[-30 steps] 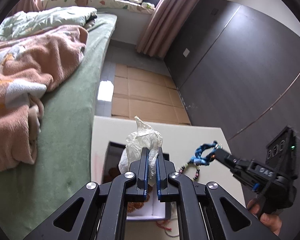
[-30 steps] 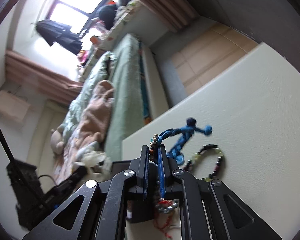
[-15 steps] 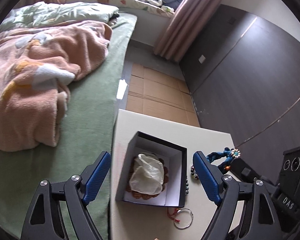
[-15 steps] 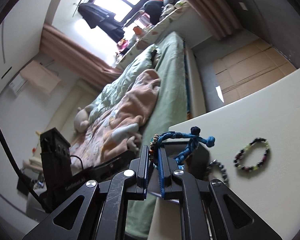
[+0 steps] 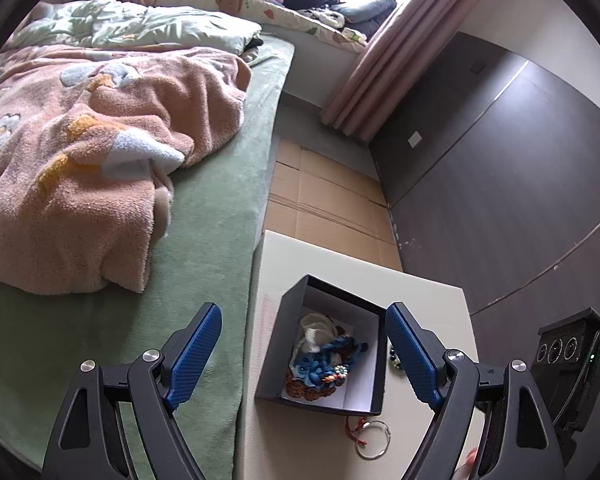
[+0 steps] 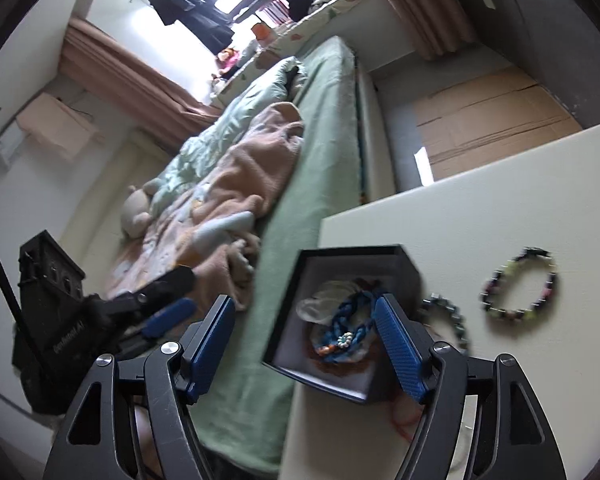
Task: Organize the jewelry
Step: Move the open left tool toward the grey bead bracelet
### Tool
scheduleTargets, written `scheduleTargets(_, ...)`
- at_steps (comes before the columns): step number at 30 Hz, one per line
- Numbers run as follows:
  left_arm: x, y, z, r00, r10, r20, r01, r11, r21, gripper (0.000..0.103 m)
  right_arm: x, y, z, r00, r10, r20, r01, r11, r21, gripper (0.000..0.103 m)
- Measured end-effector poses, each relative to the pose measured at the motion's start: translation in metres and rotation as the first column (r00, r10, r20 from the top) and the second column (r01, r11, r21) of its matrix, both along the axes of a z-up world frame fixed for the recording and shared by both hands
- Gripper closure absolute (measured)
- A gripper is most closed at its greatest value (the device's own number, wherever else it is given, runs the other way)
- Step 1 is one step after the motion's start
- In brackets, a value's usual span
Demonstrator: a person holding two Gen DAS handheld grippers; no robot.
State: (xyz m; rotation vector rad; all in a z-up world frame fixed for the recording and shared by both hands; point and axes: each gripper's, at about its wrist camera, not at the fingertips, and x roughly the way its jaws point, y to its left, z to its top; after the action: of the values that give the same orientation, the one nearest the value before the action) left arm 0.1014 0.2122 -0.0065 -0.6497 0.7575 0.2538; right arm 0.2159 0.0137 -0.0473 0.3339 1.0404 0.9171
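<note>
Both the left gripper (image 5: pixel 304 354) and the right gripper (image 6: pixel 306 344) were wide open and held nothing. The blue braided bracelet (image 5: pixel 330 360) lay inside the black box (image 5: pixel 274 344) on the white table (image 5: pixel 420 292), while a beaded bracelet (image 6: pixel 520 284) lay beside the box.

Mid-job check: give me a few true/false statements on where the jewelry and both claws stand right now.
1. The blue braided bracelet lies inside the black box. True.
2. The right claw is shut on a bracelet. False: its jaws stand wide open and hold nothing.
3. A green and dark beaded bracelet lies on the white table, outside the box. True.
4. The left claw grips a crumpled wrapper. False: it is open and empty; a pale crumpled wrapper sits in the box.
5. A thin ring with red thread lies on the table by the box. True.
</note>
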Motion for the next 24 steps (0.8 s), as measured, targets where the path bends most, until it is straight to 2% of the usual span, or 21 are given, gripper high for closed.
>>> scheduleTargets(7, 0.006, -0.023, 0.002, 0.998, -0.059, -0.006, 0.059, 0.997, 0.042, 0.018, 0.003, -0.051, 0.015, 0.998, -0.061, 0.021, 0.061, 0.998, -0.019, 0.028)
scheduleTargets(10, 0.008, -0.035, 0.003, 0.997, -0.083, -0.007, 0.083, 0.995, 0.061, 0.018, 0.006, -0.068, 0.019, 0.996, -0.084, 0.029, 0.085, 0.996, -0.033, 0.023)
scheduleTargets(13, 0.012, -0.047, 0.003, 0.994, -0.111, -0.009, 0.111, 0.991, 0.073, 0.018, 0.008, -0.082, 0.021, 0.996, -0.09, 0.026, 0.091, 0.995, -0.039, 0.021)
scheduleTargets(16, 0.017, -0.063, 0.001, 0.989, -0.145, -0.02, 0.146, 0.985, 0.092, 0.018, 0.01, -0.092, 0.02, 0.995, -0.101, 0.011, 0.101, 0.994, -0.047, 0.011)
scheduleTargets(20, 0.024, -0.083, 0.0, 0.981, -0.191, -0.03, 0.193, 0.974, 0.115, 0.018, 0.012, -0.106, 0.015, 0.993, -0.122, -0.005, 0.121, 0.99, -0.076, 0.009)
scheduleTargets(23, 0.029, -0.099, -0.002, 0.974, -0.223, -0.038, 0.226, 0.965, 0.133, 0.024, 0.015, -0.118, 0.013, 0.989, -0.145, -0.007, 0.144, 0.985, -0.093, 0.009)
scheduleTargets(24, 0.031, -0.105, -0.003, 0.971, -0.237, -0.045, 0.24, 0.961, 0.136, 0.029, 0.016, -0.121, 0.012, 0.988, -0.153, -0.01, 0.151, 0.984, -0.096, 0.009)
